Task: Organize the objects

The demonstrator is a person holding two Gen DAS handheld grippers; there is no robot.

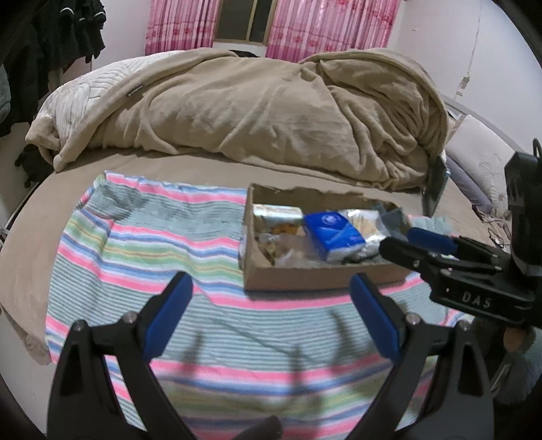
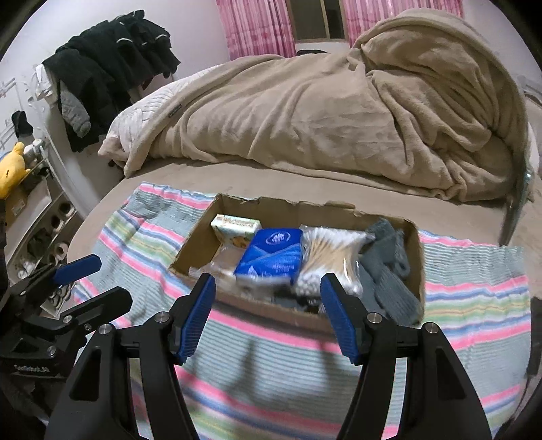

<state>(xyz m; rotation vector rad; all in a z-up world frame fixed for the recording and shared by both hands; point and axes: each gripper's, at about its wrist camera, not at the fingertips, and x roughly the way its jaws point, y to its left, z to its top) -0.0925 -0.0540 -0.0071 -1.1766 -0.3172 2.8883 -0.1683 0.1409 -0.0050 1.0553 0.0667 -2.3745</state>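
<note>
- Cardboard box (image 2: 415,257): 1, open top, torn rim
- Blue tissue pack (image 2: 271,259): 1, in box
- Cotton swab bag (image 2: 330,257): 1, in box, right of blue pack
- Green/white small carton (image 2: 235,225): 1, in box, left rear
- Grey knit cloth (image 2: 386,267): 1 bundle, box right end; pcs inside cannot tell
- Striped towel (image 2: 474,281): 1, under box
- Beige blanket (image 2: 321,111): 1, heaped on bed
- Pink curtains (image 1: 321,27): 2 panels
- Yellow plush toy (image 2: 12,166): 1
- Grippers: 2, left gripper (image 1: 271,316), right gripper (image 2: 269,318)

Torn-edged cardboard box (image 2: 415,257) on a striped towel, open-topped — blue tissue pack (image 2: 271,259) lying flat mid-box, bagged cotton swabs (image 2: 330,257) touching its right, grey cloth (image 2: 386,270) rightmost, small green-and-white carton (image 2: 235,225) at back left.
</note>
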